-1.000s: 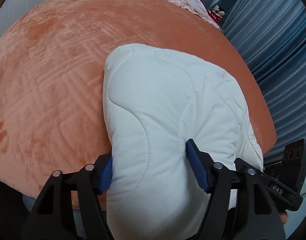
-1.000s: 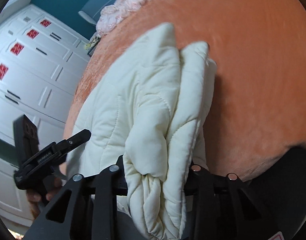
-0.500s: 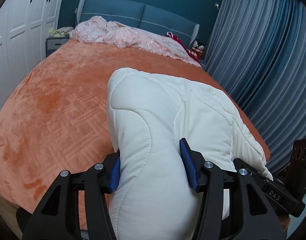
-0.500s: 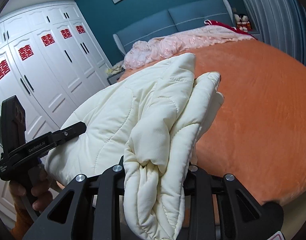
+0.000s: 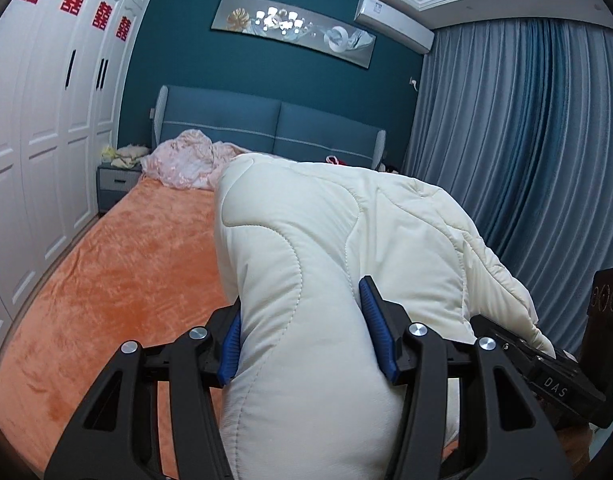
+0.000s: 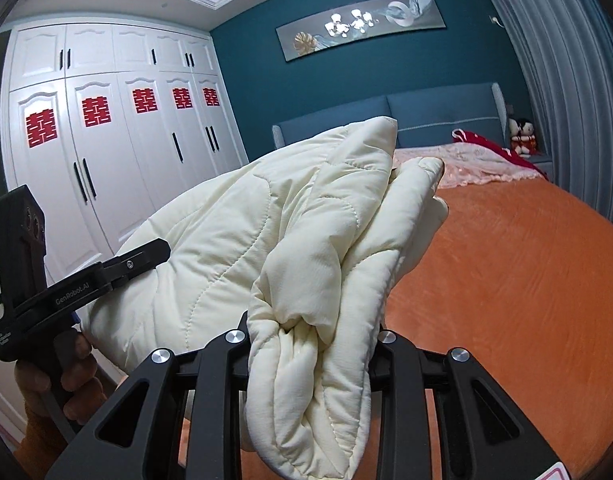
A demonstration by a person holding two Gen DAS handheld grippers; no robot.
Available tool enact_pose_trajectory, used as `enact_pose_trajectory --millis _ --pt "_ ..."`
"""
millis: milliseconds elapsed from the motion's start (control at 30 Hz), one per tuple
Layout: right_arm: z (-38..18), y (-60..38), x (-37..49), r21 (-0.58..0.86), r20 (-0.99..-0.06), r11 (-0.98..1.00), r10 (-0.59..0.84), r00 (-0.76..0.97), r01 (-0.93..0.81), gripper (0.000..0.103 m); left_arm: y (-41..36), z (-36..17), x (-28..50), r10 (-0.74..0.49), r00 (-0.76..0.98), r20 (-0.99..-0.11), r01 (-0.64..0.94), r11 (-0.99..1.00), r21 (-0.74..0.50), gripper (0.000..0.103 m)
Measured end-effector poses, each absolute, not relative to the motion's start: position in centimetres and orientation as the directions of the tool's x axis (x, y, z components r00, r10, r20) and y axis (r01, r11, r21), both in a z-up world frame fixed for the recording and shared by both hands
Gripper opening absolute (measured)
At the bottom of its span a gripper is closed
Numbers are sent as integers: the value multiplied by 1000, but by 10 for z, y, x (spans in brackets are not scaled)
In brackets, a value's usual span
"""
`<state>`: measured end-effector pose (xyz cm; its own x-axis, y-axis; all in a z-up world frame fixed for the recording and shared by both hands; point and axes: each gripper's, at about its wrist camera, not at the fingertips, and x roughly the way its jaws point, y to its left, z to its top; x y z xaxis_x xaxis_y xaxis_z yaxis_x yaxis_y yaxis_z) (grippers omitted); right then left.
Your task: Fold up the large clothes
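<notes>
Quilted cream garment: held above orange bedspread, pinched in left gripper, bunched folds clamped in right gripper. Handle lettering: "GenRobot.AI", "DAS". Wardrobe: 5 red double-happiness decals.

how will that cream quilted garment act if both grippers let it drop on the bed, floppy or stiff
Probably floppy: the cream quilted garment sags between the left gripper and right gripper. It bulges past the fingers, so it is likely puffy and springy, and a fold may loosen. It looks bulky more than heavy.
</notes>
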<state>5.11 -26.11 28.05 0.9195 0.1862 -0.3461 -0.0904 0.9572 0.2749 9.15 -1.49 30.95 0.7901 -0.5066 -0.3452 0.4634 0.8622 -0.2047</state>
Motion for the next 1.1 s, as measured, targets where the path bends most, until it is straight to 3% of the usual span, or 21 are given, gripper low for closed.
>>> enact_pose_trajectory --millis 200,367,567,800,900,1100 --pt "290 -245 88 230 -285 964 199 938 -134 27 8 319 119 -507 827 -243 471 861 -193 51" --pt "263 -238 133 242 -293 958 224 930 -155 27 24 287 163 -493 842 -218 455 867 -201 51" --pt "174 -232 197 268 -428 957 221 876 -111 28 29 191 235 -454 816 -358 392 889 -235 52" --pt "52 -225 235 306 -633 952 220 742 -22 28 27 53 279 -369 689 -624 296 929 -223 52" --pt "16 -221 225 321 -665 947 240 708 -19 32 41 23 264 -380 679 -628 297 924 -239 57" --pt "-6 -240 207 447 -691 894 315 651 42 52 42 18 237 -327 652 -684 263 944 -201 67"
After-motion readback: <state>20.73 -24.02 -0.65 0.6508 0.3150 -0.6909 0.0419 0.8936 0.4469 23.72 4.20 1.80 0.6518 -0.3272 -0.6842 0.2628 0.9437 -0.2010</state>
